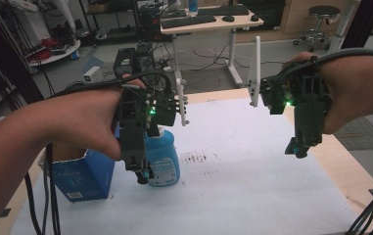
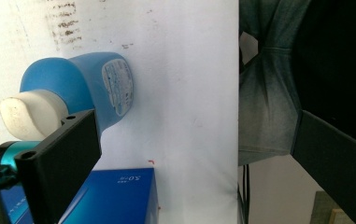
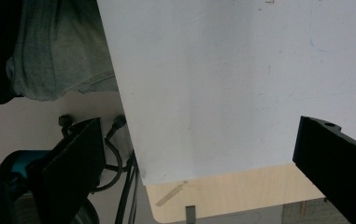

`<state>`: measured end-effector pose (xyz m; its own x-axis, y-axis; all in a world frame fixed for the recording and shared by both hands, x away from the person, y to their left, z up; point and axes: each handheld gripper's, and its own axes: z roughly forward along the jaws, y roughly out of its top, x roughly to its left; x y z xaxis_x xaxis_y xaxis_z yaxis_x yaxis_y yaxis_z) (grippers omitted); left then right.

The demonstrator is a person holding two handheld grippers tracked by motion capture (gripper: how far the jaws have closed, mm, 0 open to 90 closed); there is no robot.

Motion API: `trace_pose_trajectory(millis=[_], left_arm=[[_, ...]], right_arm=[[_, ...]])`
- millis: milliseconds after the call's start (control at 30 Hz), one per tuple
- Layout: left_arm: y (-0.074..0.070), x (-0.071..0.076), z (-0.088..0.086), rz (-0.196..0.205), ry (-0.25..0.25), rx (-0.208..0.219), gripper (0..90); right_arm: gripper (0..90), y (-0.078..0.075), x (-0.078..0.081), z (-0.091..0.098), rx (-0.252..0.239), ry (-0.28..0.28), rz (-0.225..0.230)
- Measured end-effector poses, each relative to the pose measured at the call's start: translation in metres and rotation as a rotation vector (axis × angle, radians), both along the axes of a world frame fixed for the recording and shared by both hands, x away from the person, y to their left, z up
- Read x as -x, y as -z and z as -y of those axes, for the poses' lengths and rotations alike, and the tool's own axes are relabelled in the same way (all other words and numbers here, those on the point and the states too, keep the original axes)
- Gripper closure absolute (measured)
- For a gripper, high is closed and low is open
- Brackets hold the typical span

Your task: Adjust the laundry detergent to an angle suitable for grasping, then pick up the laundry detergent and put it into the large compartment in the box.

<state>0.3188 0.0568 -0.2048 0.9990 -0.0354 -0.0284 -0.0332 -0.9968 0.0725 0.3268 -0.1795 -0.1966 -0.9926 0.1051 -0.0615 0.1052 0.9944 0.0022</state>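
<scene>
We judge the work barely begun: neither the blue bottle (image 1: 163, 161) nor the blue box (image 1: 83, 174) is held, and both rest on the white sheet over the bench (image 1: 252, 186). Our left claw (image 1: 144, 177) hangs just above and beside the bottle, jaws spread wide with nothing between them; in the left gripper view the bottle (image 2: 80, 91) lies just past the nearer jaw, its white cap (image 2: 28, 114) toward us, and the box (image 2: 115, 196) sits below it. Our right claw (image 1: 295, 147) hovers well apart from both, jaws parted and empty, over bare sheet. Everything remains: closing on the bottle and moving it.

The bottle's label (image 2: 118, 88) carries fine print too small to read. The box shows white characters, possibly "5.0", though upside down and blurred.
</scene>
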Motion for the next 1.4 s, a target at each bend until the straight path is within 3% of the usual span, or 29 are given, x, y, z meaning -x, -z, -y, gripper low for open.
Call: trace_pose_trajectory(millis=[533,967,1267,1400], left_arm=[[-0.0015,0.0057,-0.0002,-0.003,-0.005,0.007,1.8],[-0.0015,0.0018,-0.0028,0.002,-0.002,0.013,1.8],[0.0067,0.0020,-0.0012,-0.008,0.008,0.006,1.8],[0.0039,-0.0001,-0.0025,0.011,-0.002,0.037,1.8]], right_arm=[[1.8,0.0014,0.0013,-0.0045,0.009,-0.017,0.020],[1.8,0.0019,-0.0024,-0.0052,0.012,-0.008,0.030],[1.8,0.0031,-0.0036,-0.0052,0.011,0.003,0.031],[1.8,0.0065,-0.0015,-0.0059,0.013,0.002,0.028]])
